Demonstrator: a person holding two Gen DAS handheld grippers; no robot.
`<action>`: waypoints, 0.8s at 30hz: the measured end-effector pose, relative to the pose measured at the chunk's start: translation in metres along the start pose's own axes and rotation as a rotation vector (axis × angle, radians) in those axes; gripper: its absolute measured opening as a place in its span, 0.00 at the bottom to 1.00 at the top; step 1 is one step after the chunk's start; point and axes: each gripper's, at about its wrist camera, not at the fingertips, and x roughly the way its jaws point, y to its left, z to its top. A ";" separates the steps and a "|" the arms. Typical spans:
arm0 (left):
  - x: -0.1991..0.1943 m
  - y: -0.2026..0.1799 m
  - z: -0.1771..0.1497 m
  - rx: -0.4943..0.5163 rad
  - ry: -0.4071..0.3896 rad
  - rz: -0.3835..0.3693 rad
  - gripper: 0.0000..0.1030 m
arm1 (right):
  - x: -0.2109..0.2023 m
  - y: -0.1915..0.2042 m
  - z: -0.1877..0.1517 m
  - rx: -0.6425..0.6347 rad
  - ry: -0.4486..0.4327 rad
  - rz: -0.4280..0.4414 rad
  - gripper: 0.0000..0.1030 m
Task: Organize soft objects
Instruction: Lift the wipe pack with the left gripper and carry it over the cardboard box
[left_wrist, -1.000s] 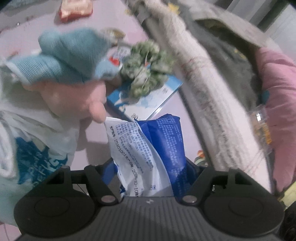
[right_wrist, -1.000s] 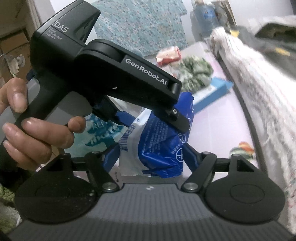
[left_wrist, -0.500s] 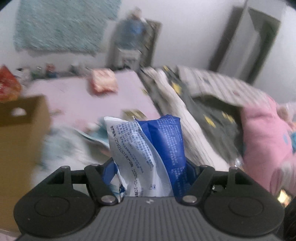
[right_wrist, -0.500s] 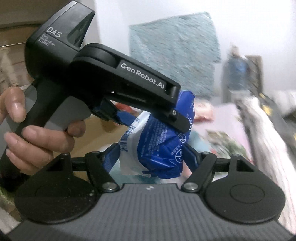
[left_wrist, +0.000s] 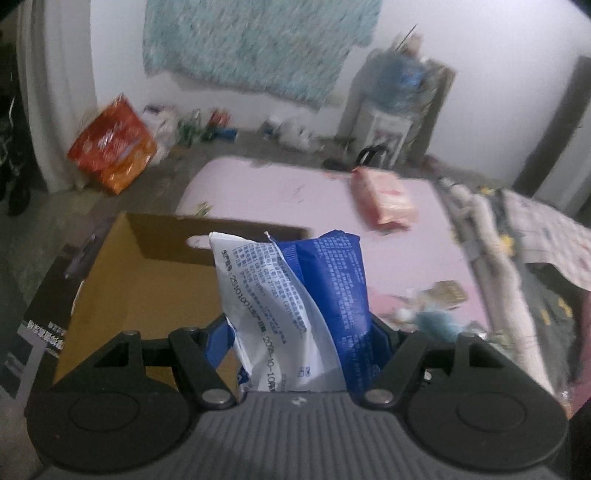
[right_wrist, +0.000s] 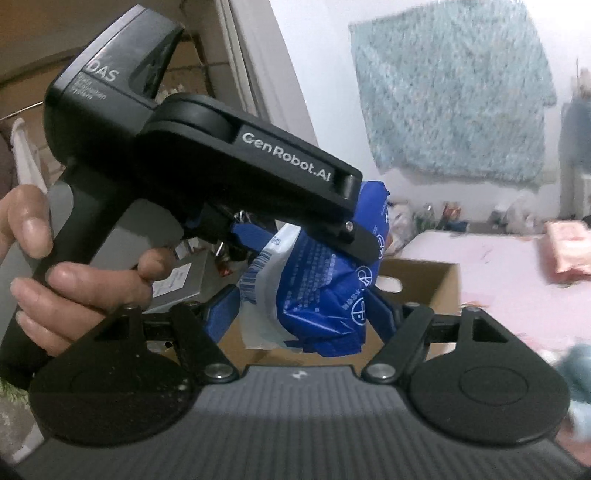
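Pack: a blue and white soft pack (left_wrist: 295, 310) fills the lower middle of the left wrist view, crumpled, printed side up; in the right wrist view it (right_wrist: 317, 295) hangs centre frame
Left tool: the left tool (left_wrist: 299, 354) pinches the pack between its blue fingers (left_wrist: 216, 343); seen from the right wrist camera it (right_wrist: 295, 225) crosses the upper left of the frame, gripped by a hand (right_wrist: 74, 273) at the left edge
Right tool: the right tool (right_wrist: 301, 314) also pinches the pack, one blue finger on each side, at the lower end
Box: an open cardboard box (left_wrist: 147, 277) sits at left centre, behind and beneath the pack; in the right wrist view its rim (right_wrist: 424, 280) shows just right of the pack
Pink surface: a pink surface (left_wrist: 295, 192) spreads across the middle, box on its near left part
Pink packet: a pink packet (left_wrist: 384, 197) lies at upper right on that surface, well apart from the box
Orange bag: an orange bag (left_wrist: 110, 144) leans at upper left on the floor
Background: blurred, a teal cloth (left_wrist: 258, 44) hangs on the wall
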 end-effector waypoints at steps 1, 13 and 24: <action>0.013 0.012 0.009 -0.002 0.029 0.003 0.71 | 0.017 -0.006 0.001 0.014 0.019 0.004 0.72; 0.152 0.123 0.050 -0.037 0.245 0.076 0.72 | 0.148 0.003 -0.012 0.020 0.182 -0.044 0.76; 0.228 0.138 0.054 0.104 0.311 0.326 0.81 | 0.129 -0.023 -0.026 0.050 0.196 -0.017 0.80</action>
